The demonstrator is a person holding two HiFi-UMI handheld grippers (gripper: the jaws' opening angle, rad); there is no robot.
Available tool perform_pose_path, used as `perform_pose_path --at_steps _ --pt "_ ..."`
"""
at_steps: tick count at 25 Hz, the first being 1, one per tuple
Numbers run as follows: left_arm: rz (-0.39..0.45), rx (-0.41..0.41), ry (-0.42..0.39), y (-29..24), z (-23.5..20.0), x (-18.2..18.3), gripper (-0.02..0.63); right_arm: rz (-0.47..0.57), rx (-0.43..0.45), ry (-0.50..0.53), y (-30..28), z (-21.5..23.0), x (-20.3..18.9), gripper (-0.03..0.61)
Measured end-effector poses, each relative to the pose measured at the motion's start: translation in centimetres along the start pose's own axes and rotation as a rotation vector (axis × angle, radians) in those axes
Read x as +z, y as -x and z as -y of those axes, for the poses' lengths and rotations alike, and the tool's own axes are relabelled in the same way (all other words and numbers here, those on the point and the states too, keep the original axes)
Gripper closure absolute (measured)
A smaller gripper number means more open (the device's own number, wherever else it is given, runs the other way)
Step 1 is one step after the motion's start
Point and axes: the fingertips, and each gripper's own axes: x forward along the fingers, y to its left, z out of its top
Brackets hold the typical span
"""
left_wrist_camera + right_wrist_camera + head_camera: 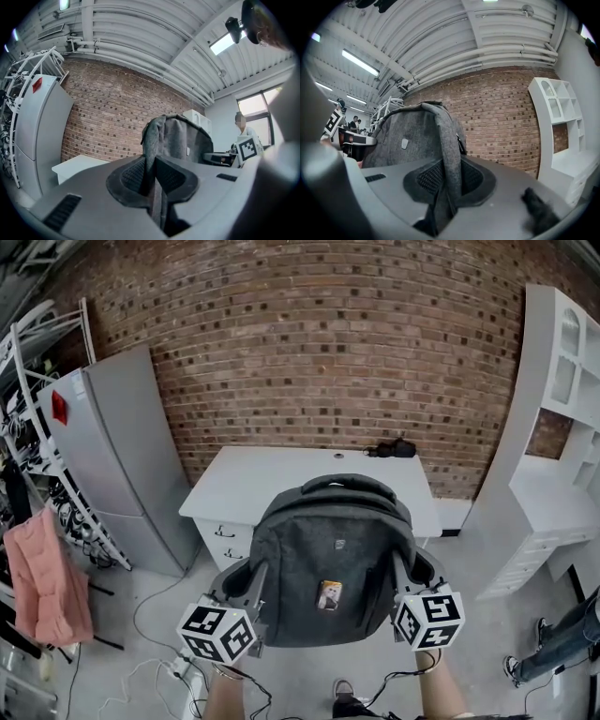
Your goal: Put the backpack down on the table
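A grey backpack hangs upright in the air between my two grippers, in front of the white table. My left gripper is shut on the fabric of the backpack's left side; the pads press on it. Shut on the right side's fabric is my right gripper, whose pads clamp it. A small tag shows on the backpack's front. Both grippers point level toward the brick wall.
A small black object lies at the table's back right. A grey refrigerator stands left of the table, a white shelf unit right. Pink cloth hangs on a rack at far left. Cables lie on the floor.
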Motion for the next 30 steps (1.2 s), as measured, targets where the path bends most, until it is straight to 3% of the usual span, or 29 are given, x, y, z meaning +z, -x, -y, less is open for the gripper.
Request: perform_pose_path --at_steps 18,30 --pt "0.013 0.063 0.015 -12.1 -0.4 0.6 0.557 0.009 0.081 -0.003 -10.7 8.6 0.7 0.513" --pt "0.019 0.078 0.038 -16.2 -0.4 0.5 0.557 0.008 0.144 0.0 -14.7 11.7 0.6 0.512"
